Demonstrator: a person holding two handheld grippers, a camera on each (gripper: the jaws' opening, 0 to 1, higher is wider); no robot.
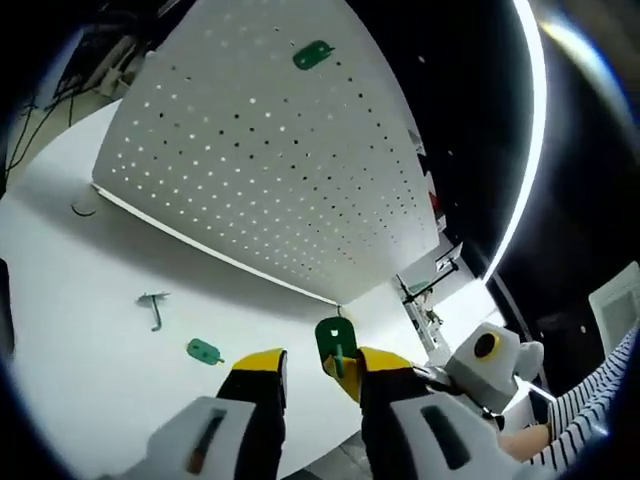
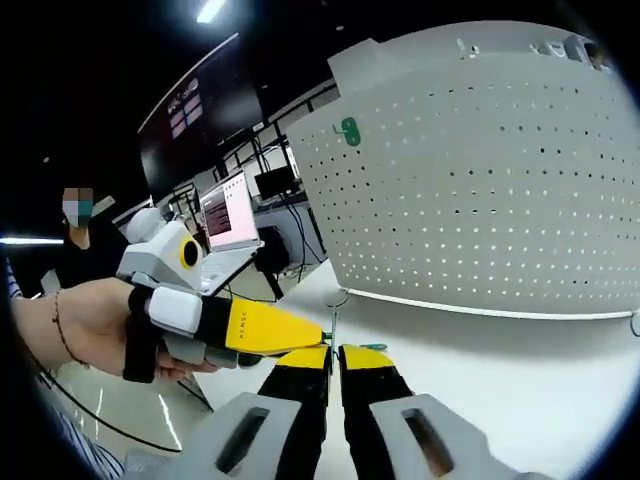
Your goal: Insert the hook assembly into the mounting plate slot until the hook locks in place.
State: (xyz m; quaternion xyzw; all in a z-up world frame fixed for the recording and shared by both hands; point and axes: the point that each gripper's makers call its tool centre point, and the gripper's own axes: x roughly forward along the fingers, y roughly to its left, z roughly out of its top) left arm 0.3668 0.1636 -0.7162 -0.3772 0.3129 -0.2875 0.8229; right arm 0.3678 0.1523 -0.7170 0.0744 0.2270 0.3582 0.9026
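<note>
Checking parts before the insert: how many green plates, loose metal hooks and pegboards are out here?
pegboard: 1
green plates: 3 (one on the pegboard, one on the table, one by the jaws)
loose metal hook: 1
Total: 5

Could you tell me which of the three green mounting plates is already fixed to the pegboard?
The green plate high on the white pegboard; another green plate lies flat on the table, and a third sits at the left gripper.
</note>
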